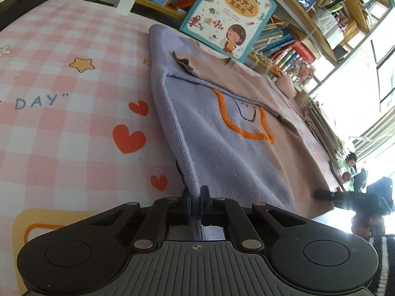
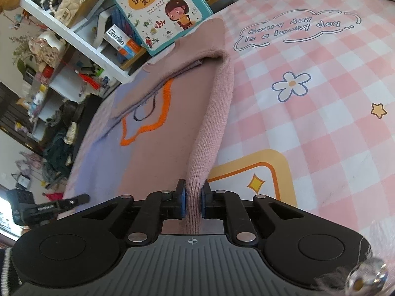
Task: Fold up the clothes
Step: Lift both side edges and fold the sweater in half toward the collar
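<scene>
A knitted sweater (image 1: 229,133), half lavender and half dusty pink with an orange outline on its front, lies on the pink checked bed sheet (image 1: 61,79). My left gripper (image 1: 195,203) is shut on the sweater's lavender near edge, lifted slightly off the sheet. My right gripper (image 2: 193,202) is shut on the pink side of the sweater (image 2: 209,128), a ribbed fold rising from the bed into its jaws. The sleeves lie folded across the sweater's upper part. Each gripper's fingers show at the far edge of the other's view, the right gripper (image 1: 328,194) and the left gripper (image 2: 74,201).
A children's picture book (image 1: 229,14) leans against the bookshelf (image 1: 296,49) just behind the sweater's collar end; in the right wrist view the book (image 2: 160,7) appears too. Stacked books and toys fill the shelves. The sheet (image 2: 321,98) extends wide to both sides.
</scene>
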Tool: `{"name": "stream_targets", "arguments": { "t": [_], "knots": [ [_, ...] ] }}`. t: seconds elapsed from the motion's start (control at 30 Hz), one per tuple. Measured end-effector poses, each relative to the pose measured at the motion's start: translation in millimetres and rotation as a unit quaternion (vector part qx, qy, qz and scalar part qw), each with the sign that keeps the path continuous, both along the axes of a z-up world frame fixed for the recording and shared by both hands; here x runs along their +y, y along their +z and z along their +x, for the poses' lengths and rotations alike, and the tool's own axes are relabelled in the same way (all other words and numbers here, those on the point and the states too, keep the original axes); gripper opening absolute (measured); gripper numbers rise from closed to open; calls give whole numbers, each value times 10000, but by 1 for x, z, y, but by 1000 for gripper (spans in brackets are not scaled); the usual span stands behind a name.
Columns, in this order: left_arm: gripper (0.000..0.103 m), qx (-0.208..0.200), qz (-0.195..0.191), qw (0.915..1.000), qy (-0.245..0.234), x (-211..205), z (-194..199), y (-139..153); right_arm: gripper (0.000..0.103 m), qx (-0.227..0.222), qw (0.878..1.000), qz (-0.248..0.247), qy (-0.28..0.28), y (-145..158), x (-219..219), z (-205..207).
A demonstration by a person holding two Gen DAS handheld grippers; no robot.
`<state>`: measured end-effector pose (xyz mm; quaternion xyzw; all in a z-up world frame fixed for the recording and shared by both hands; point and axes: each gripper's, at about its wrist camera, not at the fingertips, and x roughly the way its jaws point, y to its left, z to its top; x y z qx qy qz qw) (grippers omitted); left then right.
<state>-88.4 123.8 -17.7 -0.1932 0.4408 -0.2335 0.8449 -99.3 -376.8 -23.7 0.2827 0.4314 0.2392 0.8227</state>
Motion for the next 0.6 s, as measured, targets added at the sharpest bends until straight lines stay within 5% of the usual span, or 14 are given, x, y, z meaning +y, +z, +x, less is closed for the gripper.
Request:
{"name": "stream_targets", "arguments": {
  "t": [0.17,0.27,0.4,0.53,0.6],
  "knots": [
    [5,42,-173,9996,-237,1,-8,5,10,-49,9983,537,215,5,-9,-8],
    [5,-184,-945,9954,4,11,-9,15,10,-195,9941,1040,219,10,-13,-9],
    [5,-723,-1771,9813,215,21,-5,33,10,-874,9803,1771,84,28,-23,-4],
    [5,-1456,-2272,9618,470,21,11,51,10,-1286,9631,2355,-222,34,-25,22],
    [5,-1503,-2469,9549,686,21,25,50,10,-1426,9528,2648,-415,35,-25,38]
  ]
}}
